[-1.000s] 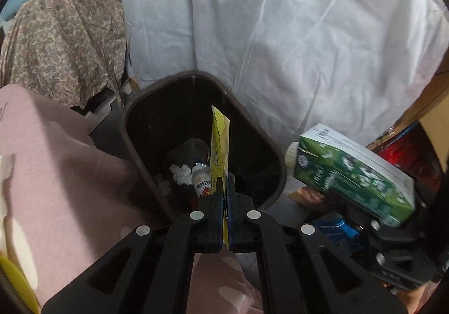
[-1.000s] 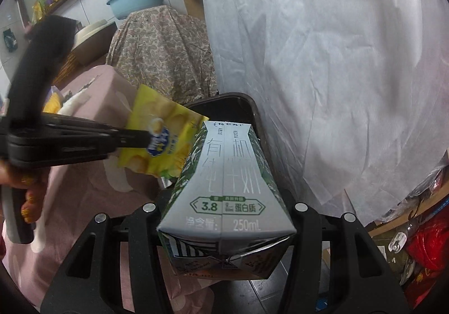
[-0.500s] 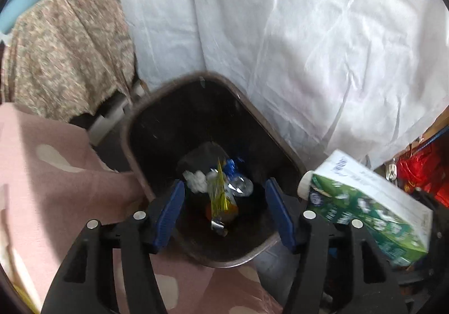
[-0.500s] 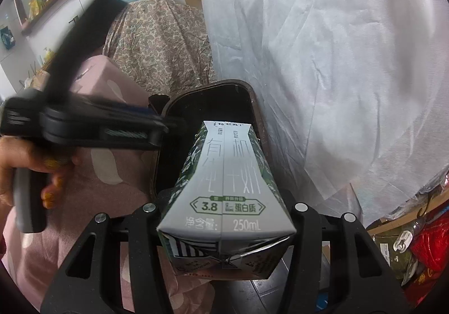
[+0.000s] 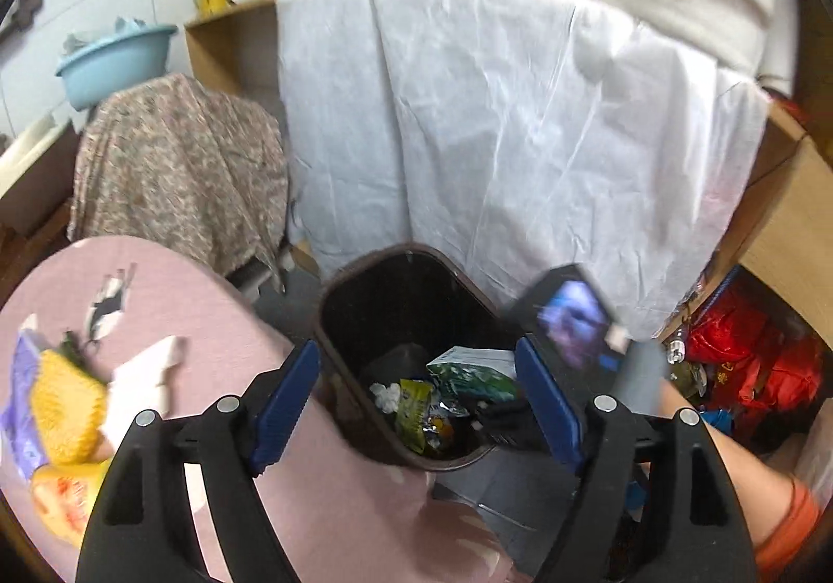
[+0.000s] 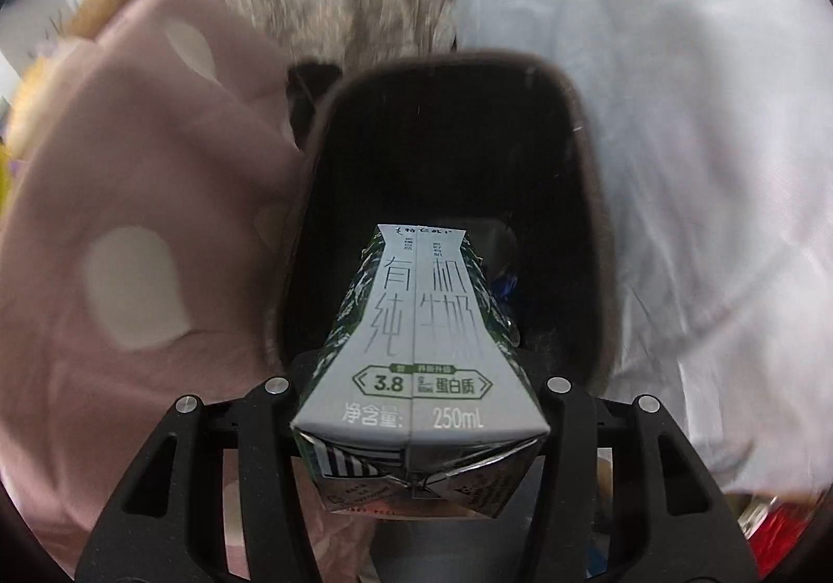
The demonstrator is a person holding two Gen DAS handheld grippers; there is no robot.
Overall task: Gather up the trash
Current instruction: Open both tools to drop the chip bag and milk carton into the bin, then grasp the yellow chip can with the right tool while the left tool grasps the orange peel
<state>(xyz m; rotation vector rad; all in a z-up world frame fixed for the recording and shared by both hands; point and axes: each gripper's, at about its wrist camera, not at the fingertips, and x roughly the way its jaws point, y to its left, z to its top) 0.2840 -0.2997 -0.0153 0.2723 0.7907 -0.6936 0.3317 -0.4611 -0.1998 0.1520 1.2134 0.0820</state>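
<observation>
one milk carton is clamped in the right gripper above one trash bin; left gripper jaws are opening (nothing between them).

The milk carton hides most of the bin's contents.

Bin: dark glossy plastic. Carton: matt printed paperboard w/ foil-look base. Sheet at 12 o'clock: white creased non-woven cloth. Tablecloth at 9: soft pink fabric.

Pink tablecloth: yellow sponge, white tissue.
</observation>
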